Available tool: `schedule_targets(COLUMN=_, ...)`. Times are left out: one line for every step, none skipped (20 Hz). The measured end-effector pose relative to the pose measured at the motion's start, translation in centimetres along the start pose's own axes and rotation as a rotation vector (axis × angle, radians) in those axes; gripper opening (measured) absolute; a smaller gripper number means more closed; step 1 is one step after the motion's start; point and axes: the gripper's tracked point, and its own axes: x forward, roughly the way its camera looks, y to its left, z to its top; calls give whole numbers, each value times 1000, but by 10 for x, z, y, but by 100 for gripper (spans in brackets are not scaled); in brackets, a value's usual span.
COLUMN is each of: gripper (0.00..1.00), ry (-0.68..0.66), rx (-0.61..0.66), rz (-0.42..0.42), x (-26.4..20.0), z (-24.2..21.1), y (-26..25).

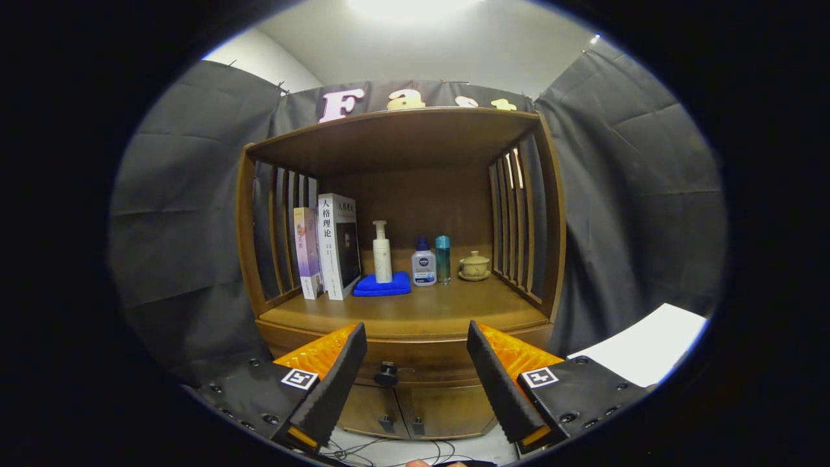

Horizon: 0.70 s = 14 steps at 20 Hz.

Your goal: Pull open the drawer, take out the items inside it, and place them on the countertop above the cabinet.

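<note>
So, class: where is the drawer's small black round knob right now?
In the gripper view, the black round knob sits on the closed wooden drawer front, below the countertop, beyond the open gripper, nearer its left finger.

Brown cabinet (402,318) (blue cloth (382,285) inside)

Cloth-walled mock-home booth: wooden cabinet (402,324) with books (327,250), toiletries (423,263).

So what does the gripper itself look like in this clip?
The gripper has two black jaws with ribbed inner faces, backed by orange textured wedges. Each sits on a black mount with screws and a small black-and-white square marker. They stand open, with the drawer knob beyond them.
</note>
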Motion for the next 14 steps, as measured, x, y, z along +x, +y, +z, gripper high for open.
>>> schedule_targets(gripper=98, ry=8, rx=1, rz=5, x=3, z=-2, y=-1)
schedule_targets(gripper=98, ry=16, rx=0, rz=9, x=8, z=-2, y=-1)
schedule_targets(gripper=98, ry=25, rx=-2, rz=12, x=14, z=-4, y=0)
schedule_targets(gripper=98, ry=33, rx=-1, rz=18, x=21, z=-7, y=5)
schedule_targets(gripper=98, ry=43, rx=2, rz=21, x=30, z=-12, y=9)
schedule_targets(gripper=98, ry=57, rx=7, rz=27, x=37, z=-22, y=13)
schedule_targets(gripper=98, ry=73, rx=16, rz=34, x=43, z=-30, y=16)
schedule_targets(gripper=98, ry=84, rx=27, rz=39, x=49, z=-36, y=16)
schedule_targets(gripper=98, ry=96, rx=37, rz=39, x=55, z=-41, y=16)
schedule_targets(gripper=98, ry=107, rx=44, rz=40, x=59, z=-46, y=15)
schedule_targets(gripper=98, ry=118, rx=43, rz=38, x=61, z=-49, y=14)
schedule_targets(gripper=98, ry=130, rx=38, rz=36, x=64, z=-56, y=16)
schedule_targets(gripper=98, ry=144, rx=31, rz=34, x=70, z=-64, y=18)
schedule_targets(gripper=98, ry=158, rx=26, rz=35, x=80, z=-72, y=21)
